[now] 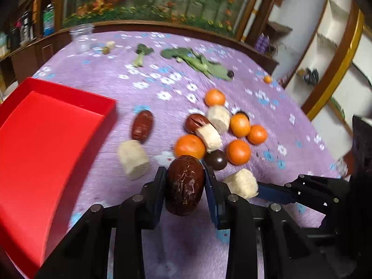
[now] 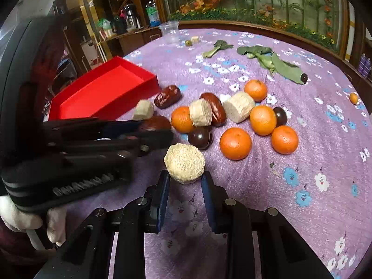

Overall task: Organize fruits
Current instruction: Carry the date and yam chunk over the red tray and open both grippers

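Left gripper (image 1: 185,174) clenched on a wrinkled red date (image 1: 184,187) at lower centre, right gripper (image 2: 185,176) grasping a pale cut chunk (image 2: 184,162), oranges (image 2: 235,143) beyond, red tray (image 2: 102,95) upper left.

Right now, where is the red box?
The red box sits on the purple tablecloth at the left in both views, left of the fruit pile, nearest a wrinkled red date.

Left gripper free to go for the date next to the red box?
Probably not yet: the left gripper is shut on another date. The path to that date beside the red box looks open.
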A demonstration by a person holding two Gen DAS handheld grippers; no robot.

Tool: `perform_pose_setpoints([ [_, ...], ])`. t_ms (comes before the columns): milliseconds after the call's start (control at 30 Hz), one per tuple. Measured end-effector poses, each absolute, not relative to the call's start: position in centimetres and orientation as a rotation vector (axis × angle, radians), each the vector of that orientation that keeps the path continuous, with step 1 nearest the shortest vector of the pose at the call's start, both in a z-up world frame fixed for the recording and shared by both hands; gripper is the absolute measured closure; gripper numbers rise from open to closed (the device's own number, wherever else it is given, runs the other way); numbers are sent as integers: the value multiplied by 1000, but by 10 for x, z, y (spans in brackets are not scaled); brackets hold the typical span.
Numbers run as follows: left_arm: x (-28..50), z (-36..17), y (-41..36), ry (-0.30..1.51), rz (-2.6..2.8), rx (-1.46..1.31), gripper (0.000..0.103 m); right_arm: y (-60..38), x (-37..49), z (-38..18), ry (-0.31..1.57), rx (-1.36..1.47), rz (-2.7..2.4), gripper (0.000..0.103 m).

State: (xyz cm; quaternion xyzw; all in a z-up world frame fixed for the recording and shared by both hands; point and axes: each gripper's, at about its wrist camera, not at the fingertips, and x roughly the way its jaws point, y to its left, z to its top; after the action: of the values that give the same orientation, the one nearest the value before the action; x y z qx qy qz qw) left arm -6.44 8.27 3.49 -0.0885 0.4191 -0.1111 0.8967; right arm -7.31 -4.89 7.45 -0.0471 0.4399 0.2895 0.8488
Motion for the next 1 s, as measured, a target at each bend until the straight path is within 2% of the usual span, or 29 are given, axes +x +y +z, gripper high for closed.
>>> perform_pose_setpoints([
  [267,-92,67,165,759,-62,-282,72,-19,-83,109,841,-85,679,73],
  [467,-99,70,220,726,100,-297,72,38,-79,119,843,-78,807,72],
  [1000,-103,50,274,742,302,-275,70,157,-60,88,942,-159,937,72],
])
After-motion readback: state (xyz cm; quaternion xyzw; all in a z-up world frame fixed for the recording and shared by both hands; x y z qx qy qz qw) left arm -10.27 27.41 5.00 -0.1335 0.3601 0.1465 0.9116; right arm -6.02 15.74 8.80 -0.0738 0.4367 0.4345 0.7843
